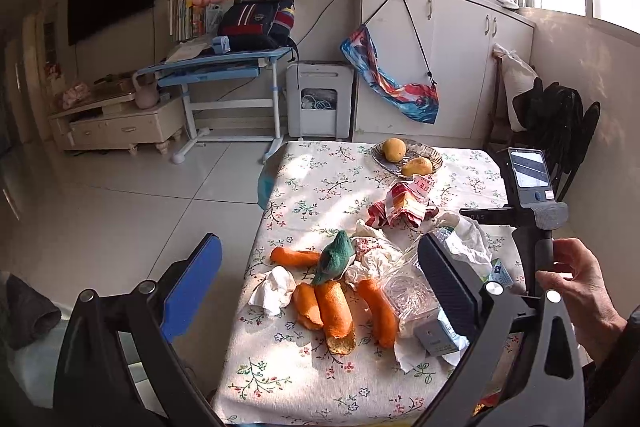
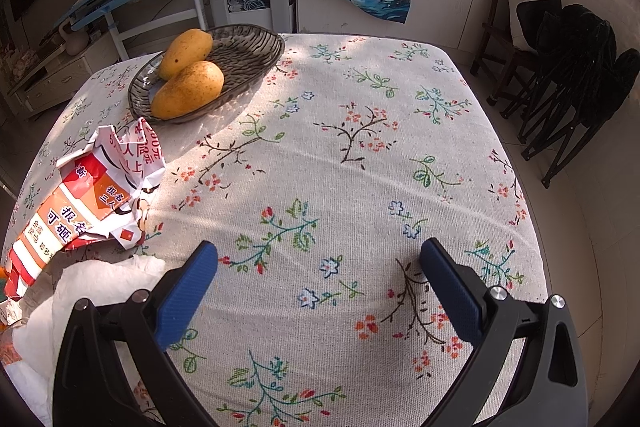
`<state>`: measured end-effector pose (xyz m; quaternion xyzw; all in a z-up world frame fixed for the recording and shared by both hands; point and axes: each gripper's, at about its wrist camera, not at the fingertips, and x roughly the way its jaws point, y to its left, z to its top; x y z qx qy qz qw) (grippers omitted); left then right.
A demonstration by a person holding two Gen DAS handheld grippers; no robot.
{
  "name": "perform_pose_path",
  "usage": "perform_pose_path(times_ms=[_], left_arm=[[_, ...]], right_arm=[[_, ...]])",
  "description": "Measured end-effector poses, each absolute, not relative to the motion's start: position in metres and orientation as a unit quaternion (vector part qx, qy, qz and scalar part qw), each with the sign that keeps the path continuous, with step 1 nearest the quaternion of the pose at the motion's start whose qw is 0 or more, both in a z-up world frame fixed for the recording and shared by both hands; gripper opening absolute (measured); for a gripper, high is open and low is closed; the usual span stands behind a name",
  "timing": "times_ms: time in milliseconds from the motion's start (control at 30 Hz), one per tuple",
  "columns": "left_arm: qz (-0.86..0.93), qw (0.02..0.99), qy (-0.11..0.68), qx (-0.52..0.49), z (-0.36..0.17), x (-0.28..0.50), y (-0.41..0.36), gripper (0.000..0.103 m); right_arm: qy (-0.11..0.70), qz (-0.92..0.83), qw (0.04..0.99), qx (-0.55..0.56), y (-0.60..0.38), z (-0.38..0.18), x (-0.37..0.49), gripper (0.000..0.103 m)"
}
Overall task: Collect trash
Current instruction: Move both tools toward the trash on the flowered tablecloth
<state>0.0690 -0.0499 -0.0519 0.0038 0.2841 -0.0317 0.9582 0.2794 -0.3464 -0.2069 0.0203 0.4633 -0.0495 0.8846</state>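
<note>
Left view, left gripper: I saw its two fingers spread wide with nothing between them, over the near left side of the table.
Left view, trash: I saw a heap on the cloth in front of me. Orange peels lay nearest, with one more peel farther left.
Left view, tissue: it was white and crumpled, just left of the peels.
Left view, green scrap: it sat on top of the heap, just behind the peels.
Left view, clear wrap: it lay right of the peels, touching a small carton.
Left view, red paper: it was crumpled, between the heap and the dish.
Left view, hand: it held a dark handle at the right edge.
Right view, right gripper: I saw its fingers wide apart and holding nothing, over bare flowered cloth.
Right view, trash: the red paper and white tissue were off to my left, outside the fingers.
Right view, dish: two mangoes lay in it, behind the red paper.
</note>
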Motion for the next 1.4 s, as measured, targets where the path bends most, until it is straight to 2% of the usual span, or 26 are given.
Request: perform_pose_path(times_ms=[367,667,900,1400], left_arm=[[-0.028,0.956,0.291,0.008,-0.055,0.078,-0.049,0.096],[-0.032,0.958,0.285,0.02,-0.058,0.054,-0.049,0.096],[-0.043,0.963,0.264,0.029,-0.06,0.031,-0.053,0.096],[-0.035,0.959,0.279,0.016,-0.069,0.022,-0.046,0.096]], right_arm=[[0.478,-0.045,0.877,0.025,-0.35,-0.199,0.27,0.096],[0.33,-0.016,0.943,0.039,-0.342,-0.099,0.132,0.096],[0.339,0.063,0.936,0.064,-0.315,-0.11,0.075,0.096],[0.315,0.13,0.938,0.062,-0.281,-0.114,0.057,0.096]])
